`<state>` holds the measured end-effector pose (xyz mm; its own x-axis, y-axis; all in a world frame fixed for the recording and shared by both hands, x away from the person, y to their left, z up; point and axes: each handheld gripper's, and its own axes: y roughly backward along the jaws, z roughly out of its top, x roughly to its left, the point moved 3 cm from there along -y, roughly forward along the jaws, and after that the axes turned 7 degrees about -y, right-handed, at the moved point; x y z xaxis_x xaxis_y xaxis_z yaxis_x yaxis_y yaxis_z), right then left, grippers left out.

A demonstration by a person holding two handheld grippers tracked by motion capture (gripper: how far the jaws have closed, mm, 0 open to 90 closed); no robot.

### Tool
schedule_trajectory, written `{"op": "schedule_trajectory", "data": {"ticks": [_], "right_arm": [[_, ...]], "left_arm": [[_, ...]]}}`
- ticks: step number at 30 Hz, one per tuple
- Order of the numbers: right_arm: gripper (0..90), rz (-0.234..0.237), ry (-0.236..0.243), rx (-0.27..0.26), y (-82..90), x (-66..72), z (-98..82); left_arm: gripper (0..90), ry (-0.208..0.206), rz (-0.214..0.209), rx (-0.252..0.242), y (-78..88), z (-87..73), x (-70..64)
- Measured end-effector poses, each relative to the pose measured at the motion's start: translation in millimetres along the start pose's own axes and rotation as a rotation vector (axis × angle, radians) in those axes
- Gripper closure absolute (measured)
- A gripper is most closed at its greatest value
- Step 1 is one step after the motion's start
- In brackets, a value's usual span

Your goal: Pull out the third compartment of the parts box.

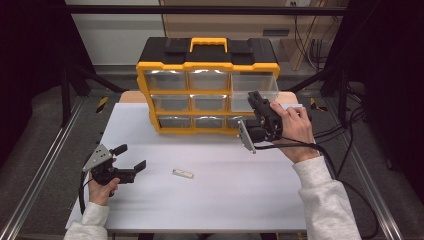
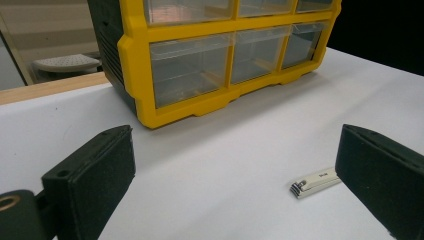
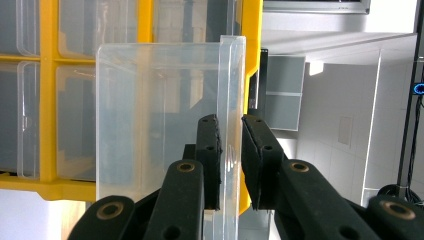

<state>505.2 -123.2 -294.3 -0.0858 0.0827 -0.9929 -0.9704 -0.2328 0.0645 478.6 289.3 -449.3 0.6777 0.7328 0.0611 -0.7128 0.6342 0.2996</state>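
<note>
A yellow and black drawer organizer point(image 1: 207, 65) stands at the back of the white table point(image 1: 225, 200). Its top right clear drawer point(image 1: 252, 87) is pulled out toward me. My right gripper point(image 1: 256, 97) is shut on that drawer's front wall, held by a hand in a light grey sleeve. In the right gripper view the clear drawer point(image 3: 155, 110) has its wall pinched between the two jaws of the gripper point(image 3: 231, 125). A small nail clipper point(image 1: 183, 174) lies on the table. My left gripper point(image 1: 132, 156) rests low at the left, open and holding nothing. The clipper point(image 2: 314, 182) lies just ahead of the right jaw of this gripper point(image 2: 235, 150).
The organizer's other clear drawers point(image 2: 190, 70) are pushed in. Cables point(image 1: 345, 150) trail off the table's right side. Metal rails point(image 1: 45, 160) run along both sides of the table.
</note>
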Motion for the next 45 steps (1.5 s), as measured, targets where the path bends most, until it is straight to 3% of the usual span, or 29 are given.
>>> {"op": "schedule_trajectory", "data": {"ticks": [19, 25, 34, 38, 45], "right_arm": [[77.6, 0.018, -0.015, 0.006, 1.9, 1.2, 0.7], [76.3, 0.026, -0.037, 0.01, 1.9, 0.5, 0.9], [67.0, 0.043, -0.095, 0.002, 4.1, 0.0, 2.4], [60.2, 0.045, -0.156, -0.009, 5.2, -3.3, 2.3], [50.6, 0.076, -0.382, -0.033, 8.8, -12.7, 0.9]], "left_arm": [[2.1, 0.0, 0.001, 0.001, -0.1, -0.1, 0.0], [2.1, -0.002, 0.001, 0.001, -0.3, -0.1, 0.3], [2.1, -0.002, 0.002, 0.002, -0.2, -0.1, 0.3], [2.1, 0.0, 0.003, 0.001, 0.1, 0.0, 0.4], [2.1, -0.001, 0.003, 0.0, 0.2, 0.1, 0.4]]}}
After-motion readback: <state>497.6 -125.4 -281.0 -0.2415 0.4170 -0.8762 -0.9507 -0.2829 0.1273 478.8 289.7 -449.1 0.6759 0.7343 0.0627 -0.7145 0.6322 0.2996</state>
